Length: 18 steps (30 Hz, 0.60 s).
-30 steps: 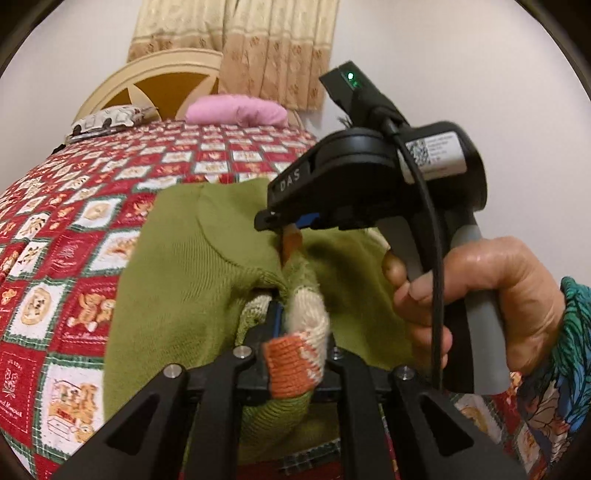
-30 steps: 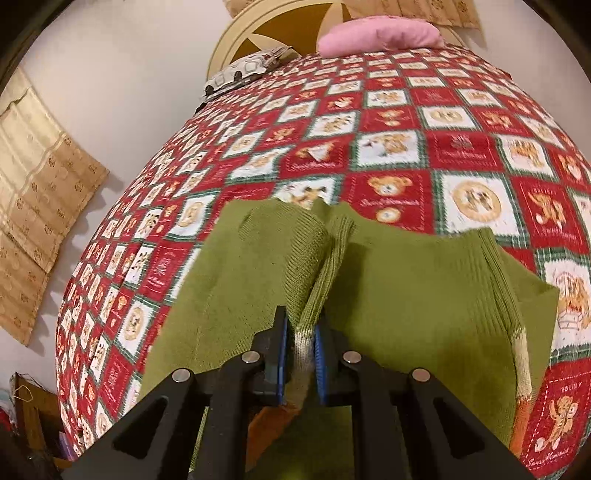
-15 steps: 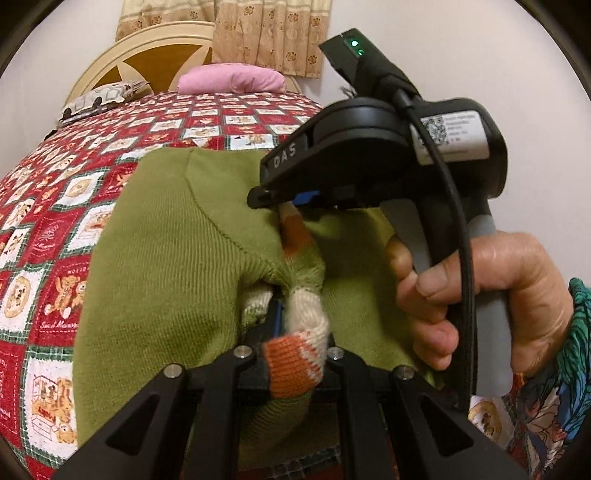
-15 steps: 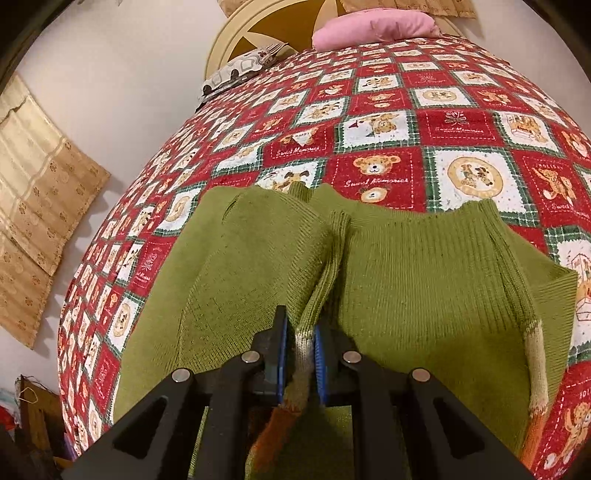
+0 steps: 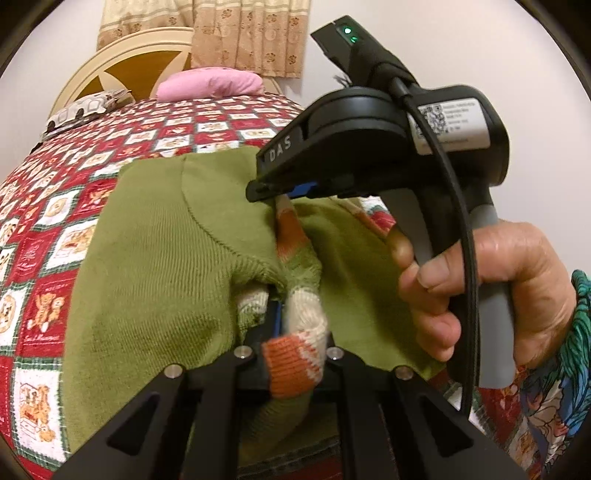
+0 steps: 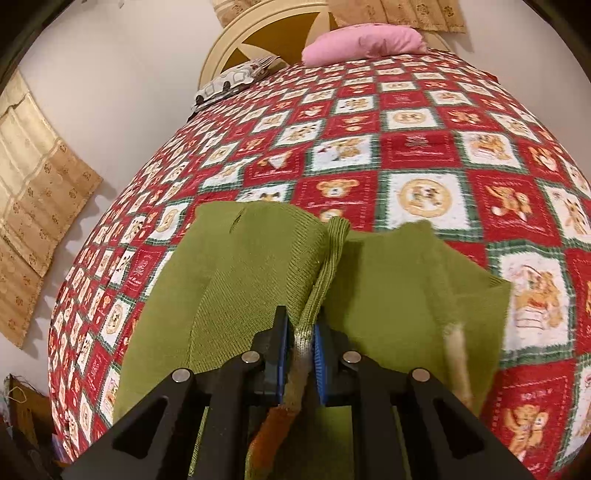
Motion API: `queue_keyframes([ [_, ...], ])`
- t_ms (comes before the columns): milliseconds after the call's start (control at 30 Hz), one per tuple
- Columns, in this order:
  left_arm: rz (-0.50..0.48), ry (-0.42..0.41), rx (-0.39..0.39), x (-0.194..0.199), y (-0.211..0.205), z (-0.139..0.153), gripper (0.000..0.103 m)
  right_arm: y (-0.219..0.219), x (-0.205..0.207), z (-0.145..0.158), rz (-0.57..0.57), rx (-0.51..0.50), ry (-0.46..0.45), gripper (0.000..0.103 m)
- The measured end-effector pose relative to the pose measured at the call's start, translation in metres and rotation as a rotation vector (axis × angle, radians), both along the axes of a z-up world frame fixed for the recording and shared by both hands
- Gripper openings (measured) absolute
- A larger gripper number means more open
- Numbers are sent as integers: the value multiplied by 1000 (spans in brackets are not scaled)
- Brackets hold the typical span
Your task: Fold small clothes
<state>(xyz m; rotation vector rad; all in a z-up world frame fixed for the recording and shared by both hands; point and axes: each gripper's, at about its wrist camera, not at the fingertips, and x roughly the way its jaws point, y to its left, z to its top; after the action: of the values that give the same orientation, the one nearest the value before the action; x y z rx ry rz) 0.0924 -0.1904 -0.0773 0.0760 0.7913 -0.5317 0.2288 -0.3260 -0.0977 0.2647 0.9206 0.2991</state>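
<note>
A small olive-green knit sweater (image 5: 159,251) with cream and orange striped cuffs lies on the red patchwork bedspread (image 5: 55,206). My left gripper (image 5: 291,325) is shut on a bunched striped cuff (image 5: 295,354) of the sweater. My right gripper (image 6: 301,332) is shut on a ribbed green and striped edge of the same sweater (image 6: 236,273); in the left wrist view it (image 5: 284,192) pinches the fabric just ahead of my left gripper, held by a hand. A second striped cuff (image 6: 456,354) hangs at the right.
A pink pillow (image 6: 364,40) and a patterned pillow (image 6: 236,79) lie at the headboard (image 6: 258,33). The bedspread (image 6: 424,147) stretches beyond the sweater. Beige curtains (image 5: 243,33) hang behind; a white wall is at the right.
Both grippers, still shut on the sweater, have carried it further away over the bed; the sweater's far edge has folded over and its right part is blurred with motion.
</note>
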Motion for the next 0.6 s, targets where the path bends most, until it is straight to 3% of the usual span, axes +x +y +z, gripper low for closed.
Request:
queue_keyframes([
  [600,-69,-9,-5,-1,-45,4,9,-41,-10,7,-41,-41,-15,12],
])
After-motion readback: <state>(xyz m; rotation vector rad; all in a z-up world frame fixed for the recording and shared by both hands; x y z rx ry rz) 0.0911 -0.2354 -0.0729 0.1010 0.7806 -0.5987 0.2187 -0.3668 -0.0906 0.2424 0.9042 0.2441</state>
